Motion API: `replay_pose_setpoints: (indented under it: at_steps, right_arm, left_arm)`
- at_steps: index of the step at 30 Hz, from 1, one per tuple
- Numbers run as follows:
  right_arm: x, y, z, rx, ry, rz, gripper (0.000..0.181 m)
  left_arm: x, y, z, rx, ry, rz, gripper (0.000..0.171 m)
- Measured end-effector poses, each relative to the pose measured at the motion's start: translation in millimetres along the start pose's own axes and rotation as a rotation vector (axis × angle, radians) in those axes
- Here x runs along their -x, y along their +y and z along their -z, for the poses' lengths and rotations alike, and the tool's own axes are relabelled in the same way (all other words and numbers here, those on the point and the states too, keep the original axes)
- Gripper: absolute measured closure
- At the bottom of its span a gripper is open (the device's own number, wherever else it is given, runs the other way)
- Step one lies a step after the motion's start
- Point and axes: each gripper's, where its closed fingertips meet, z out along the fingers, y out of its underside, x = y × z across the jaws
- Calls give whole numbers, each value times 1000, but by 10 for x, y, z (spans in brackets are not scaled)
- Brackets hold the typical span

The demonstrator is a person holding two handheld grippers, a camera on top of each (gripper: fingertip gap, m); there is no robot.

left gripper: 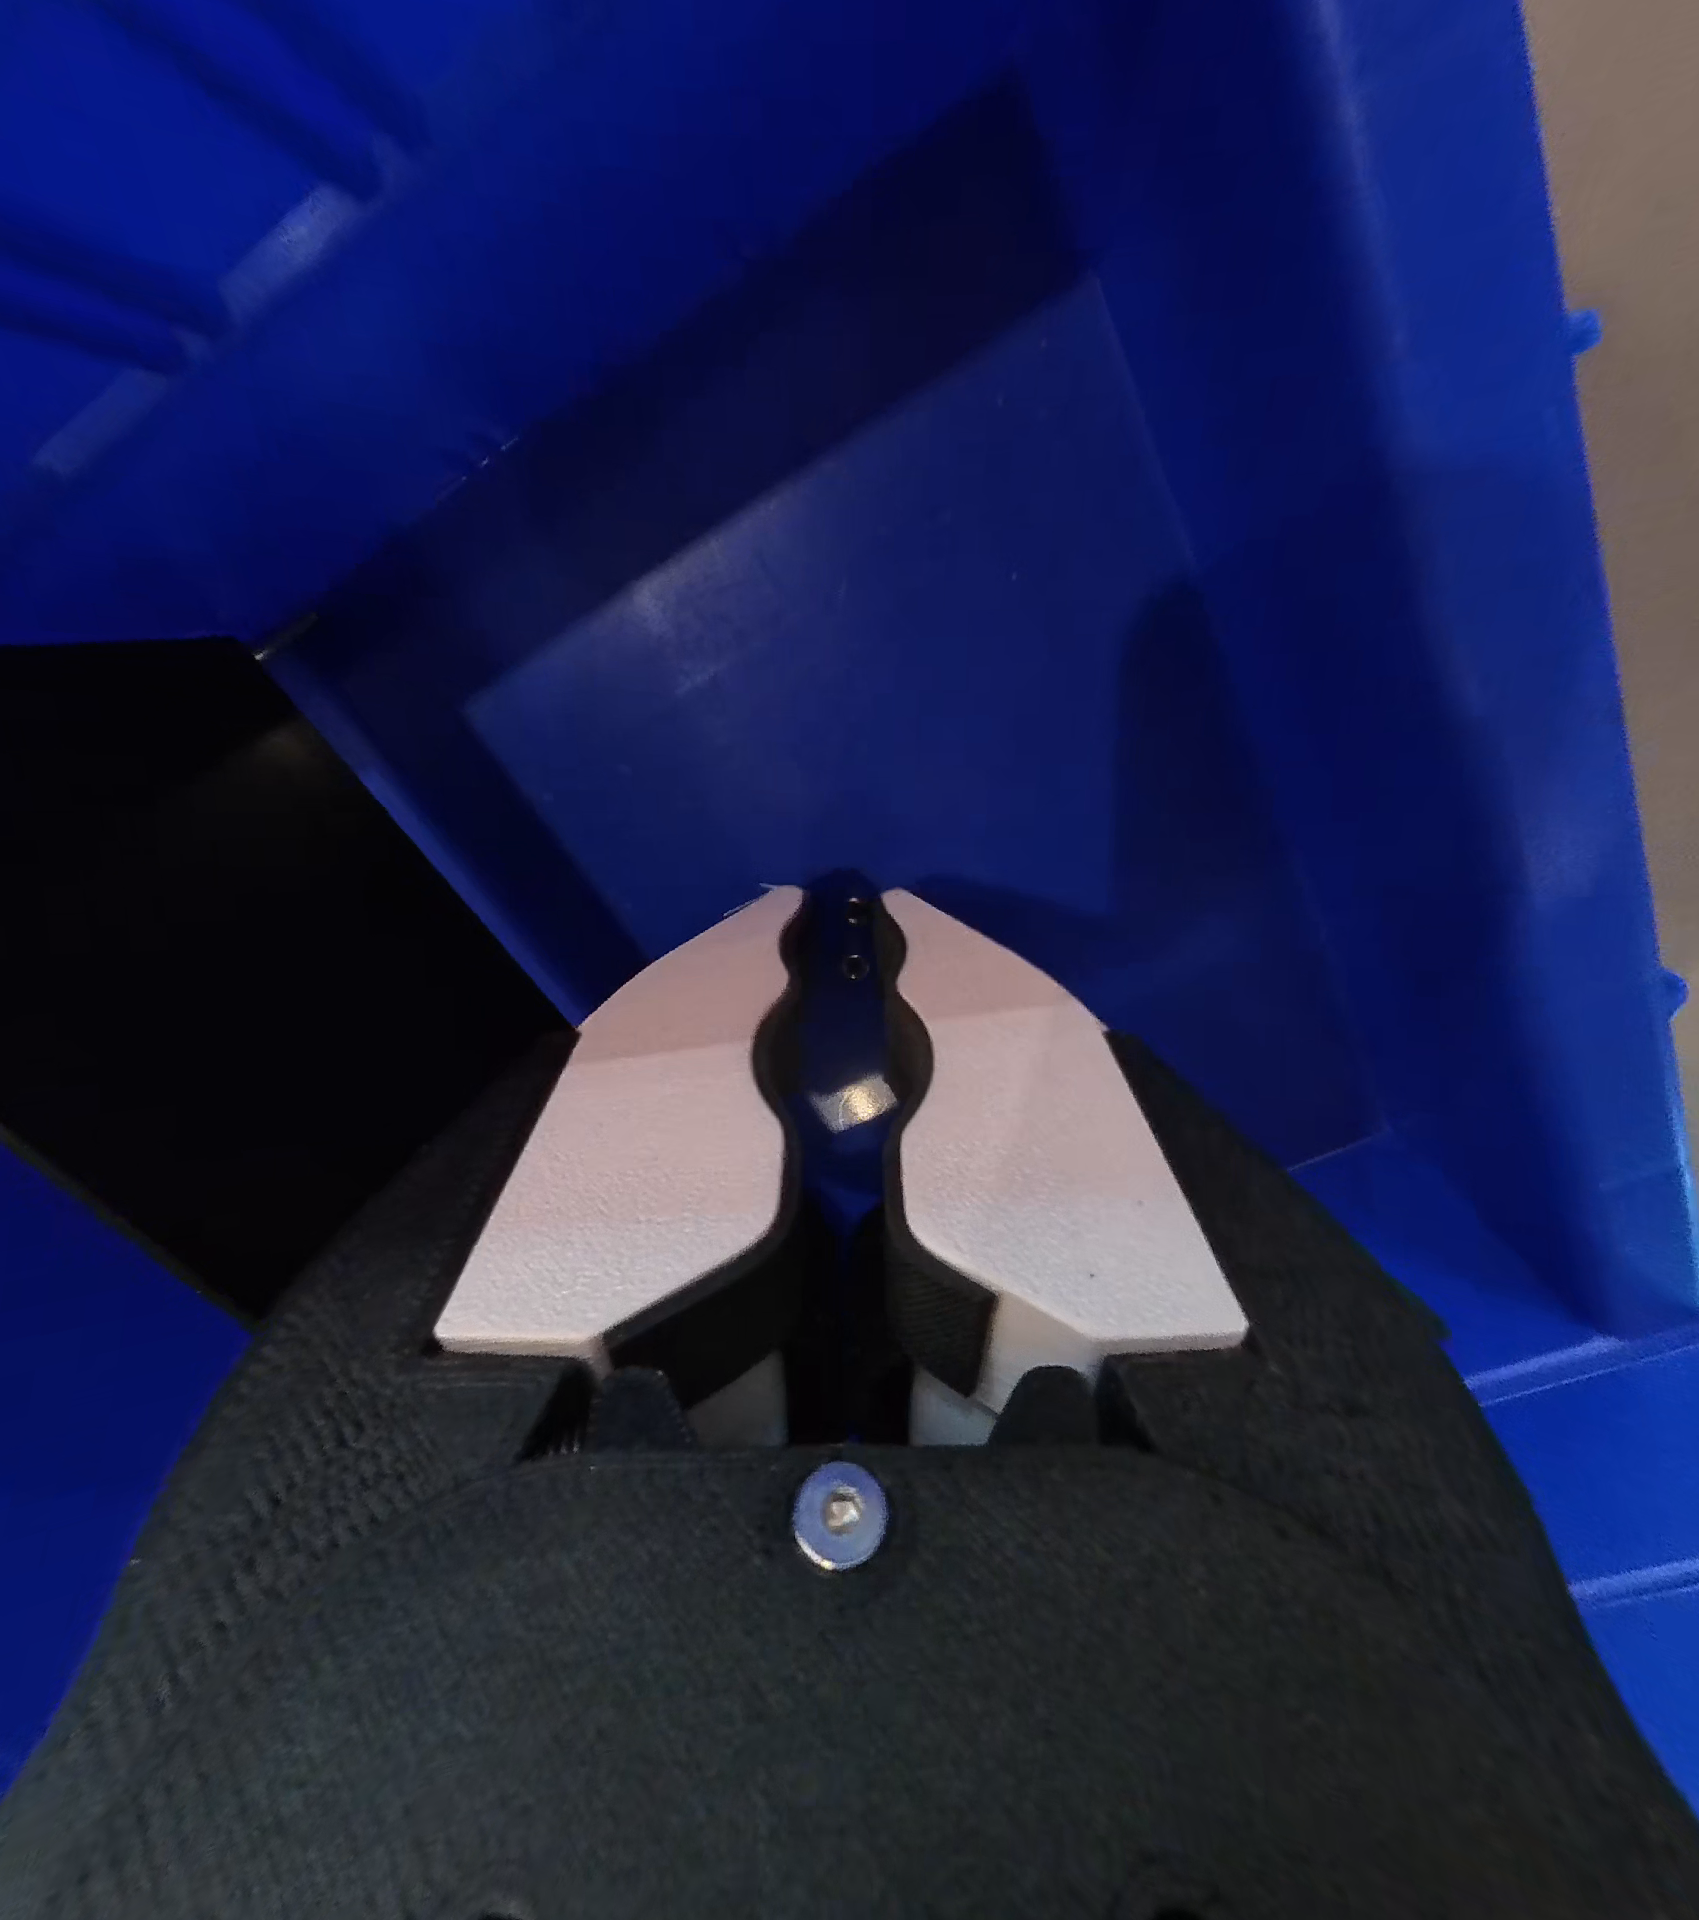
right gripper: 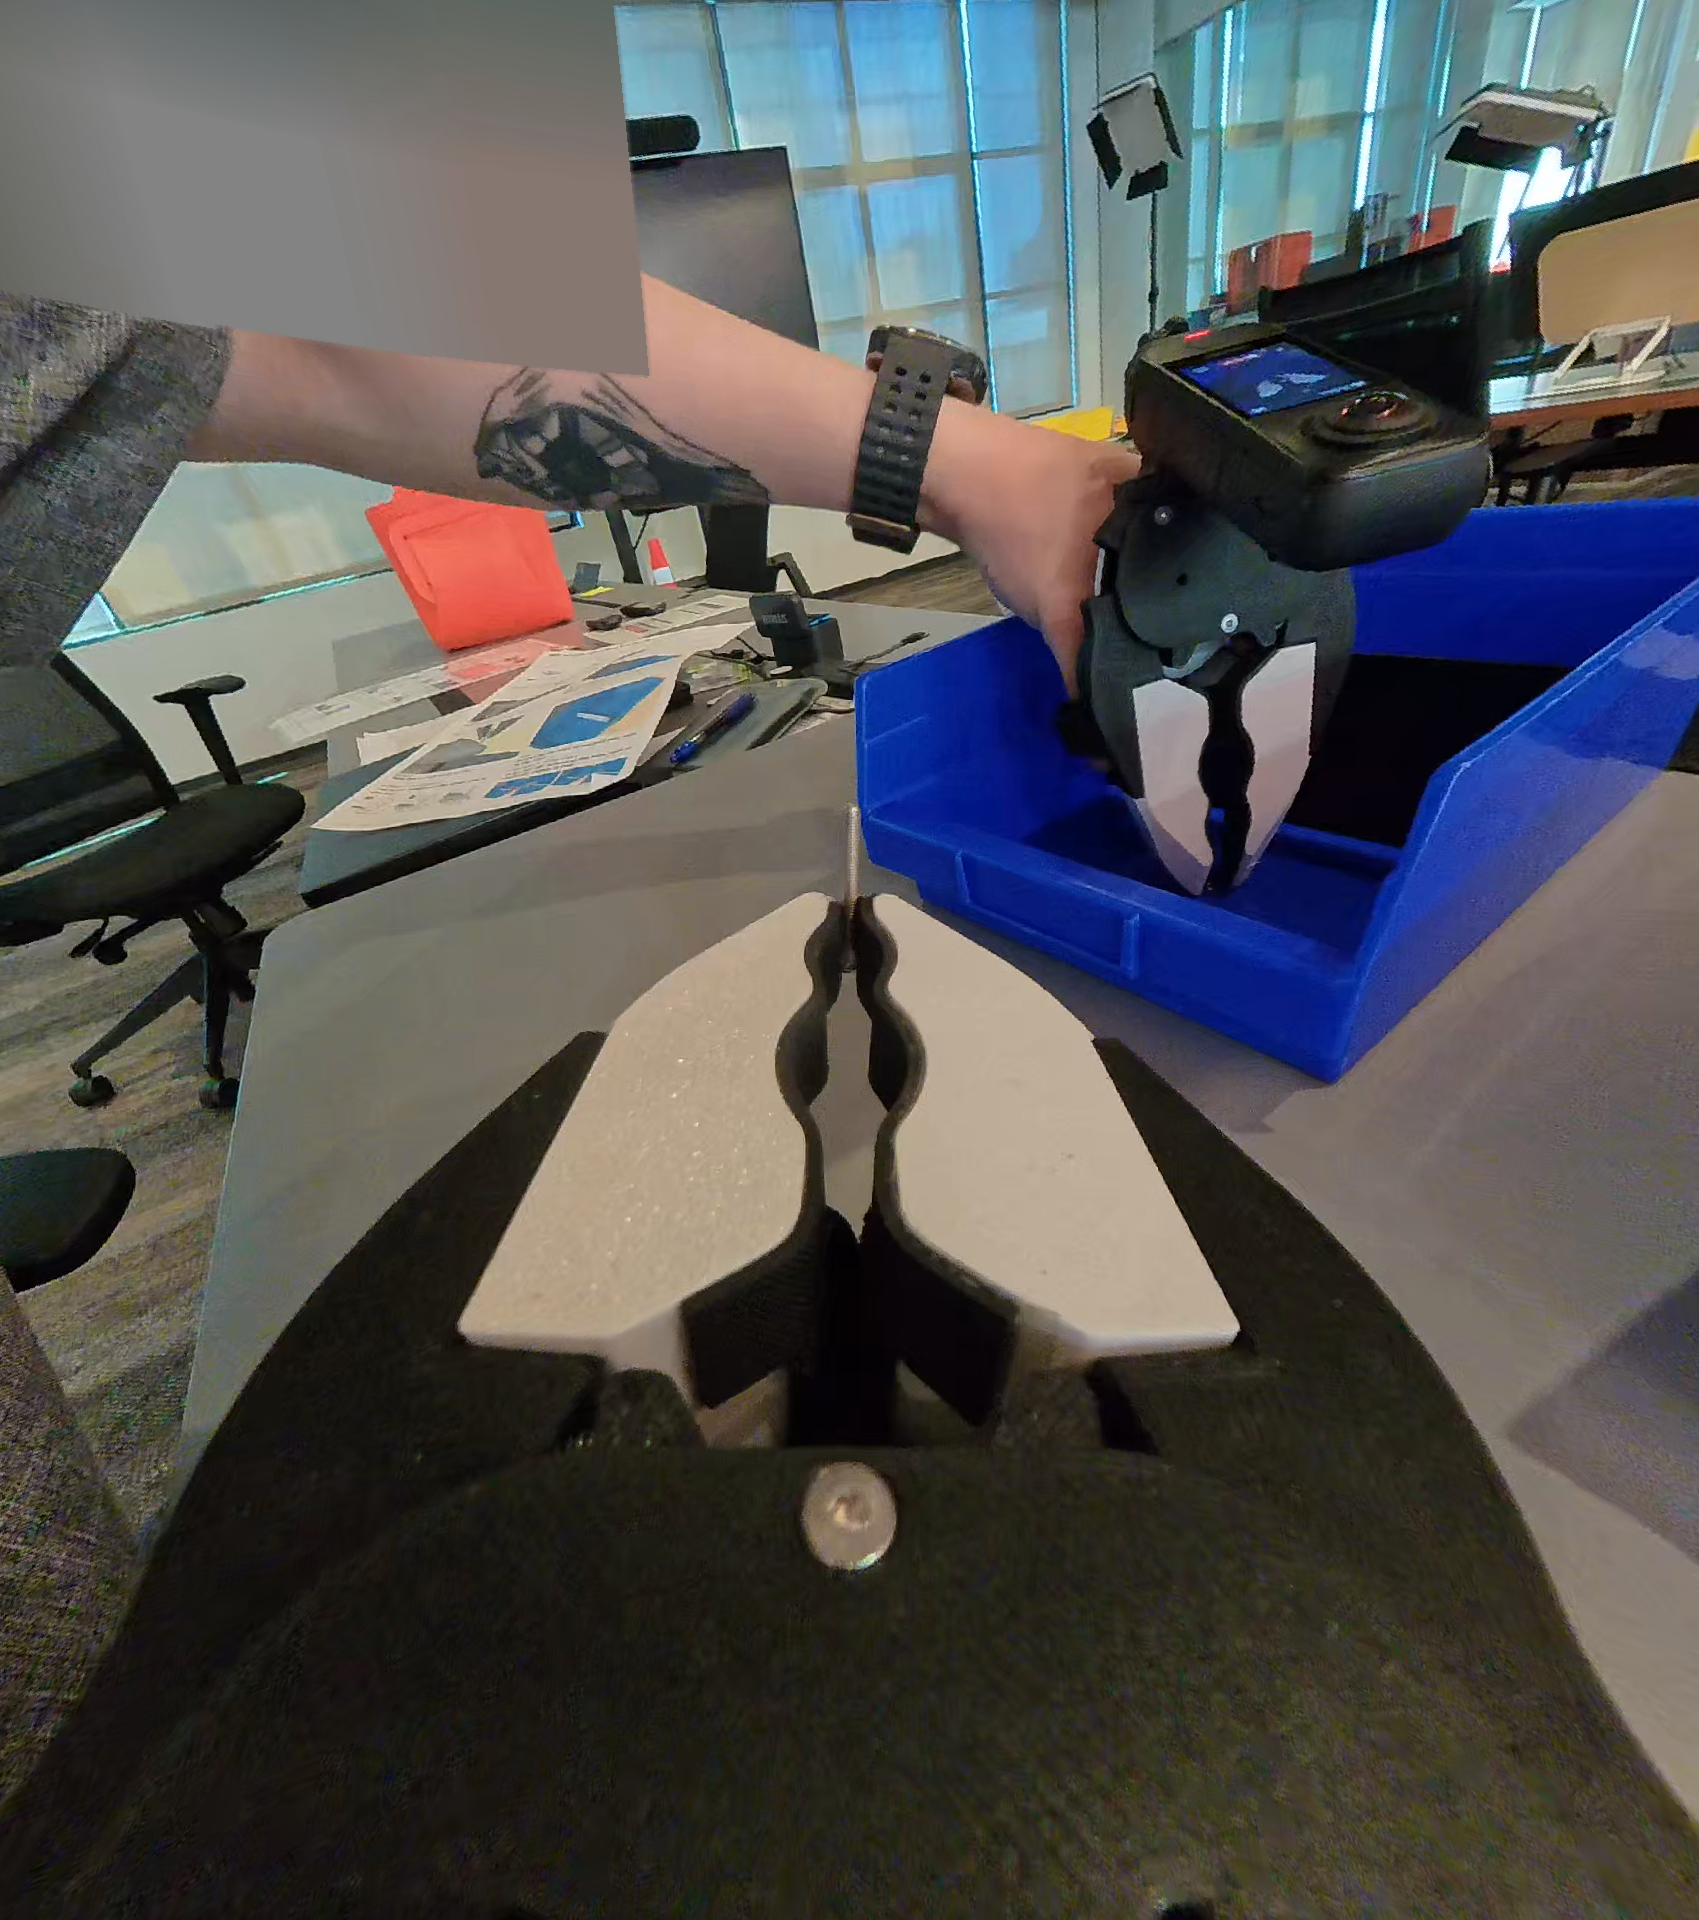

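Left wrist view: my left tongs (left gripper: 840, 894) point down into a blue plastic bin (left gripper: 928, 623), the white fingers (left gripper: 637, 1143) drawn together so that only the narrow wavy slot between them stays open. Through that slot I see dark blue and a small pale glint, but I cannot tell whether anything is pinched at the tips. The bin's floor and slanted walls fill the view; a black patch sits at the left, and a beige surface shows past the bin's right edge.

Right wrist view: my right tongs (right gripper: 850, 914) hover over a grey desk (right gripper: 512, 935), closed on a thin metal screw (right gripper: 853, 862) that stands upright out of the tips — its threaded shank rising above the white fingers (right gripper: 679, 1122). Just beyond and to the right, the blue bin rests on the desk, and my left hand (right gripper: 1042, 540) holds the left tongs with their tips down inside the bin's front part, a black camera (right gripper: 1312, 436) mounted on top. A black watch (right gripper: 912, 436) circles that wrist. Farther back lie printed sheets (right gripper: 533, 738), a blue pen (right gripper: 715, 727) and an orange bin (right gripper: 471, 571) on another desk — a black office chair (right gripper: 97, 831) stands at the left.
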Motion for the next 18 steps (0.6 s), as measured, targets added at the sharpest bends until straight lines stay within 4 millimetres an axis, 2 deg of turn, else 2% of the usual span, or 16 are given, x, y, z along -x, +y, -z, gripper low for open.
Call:
replay_pose_setpoints:
  at_steps: [15,18]
  right_arm:
    - [0,-32,17,-10,-1,5,179]
    - [-59,-26,24,11,26,20,179]
  left_arm:
    - [-19,4,7,-34,-25,45,166]
    - [-47,-59,92,-67,-23,66,166]
